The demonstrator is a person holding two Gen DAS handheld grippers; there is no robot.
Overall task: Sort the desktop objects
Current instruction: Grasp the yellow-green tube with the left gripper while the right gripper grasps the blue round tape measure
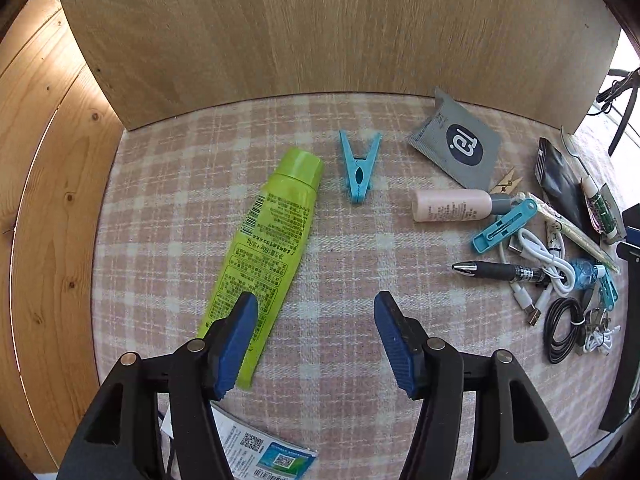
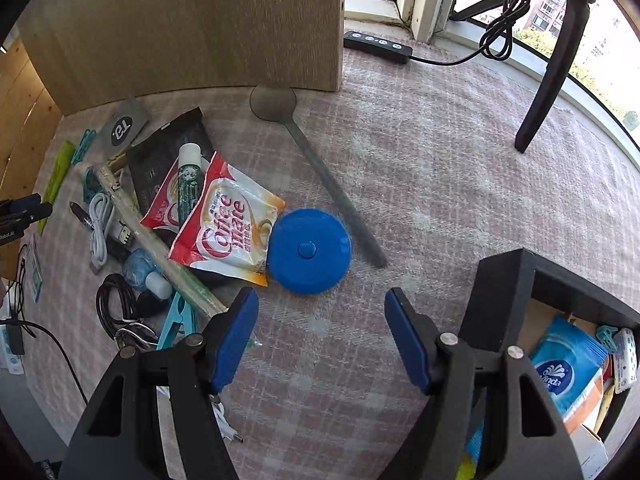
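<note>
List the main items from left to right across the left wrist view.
Green tube → blue clothespin → grey sachet → pink bottle → pen → black cable.

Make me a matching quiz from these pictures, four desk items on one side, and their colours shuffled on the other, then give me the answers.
Items:
1. squeeze tube
2. round tape measure
3. small bottle
4. long-handled spoon

Colours:
A. pale pink
B. grey metal
C. lime green
D. deep blue

Pairs: 1-C, 2-D, 3-A, 4-B
</note>
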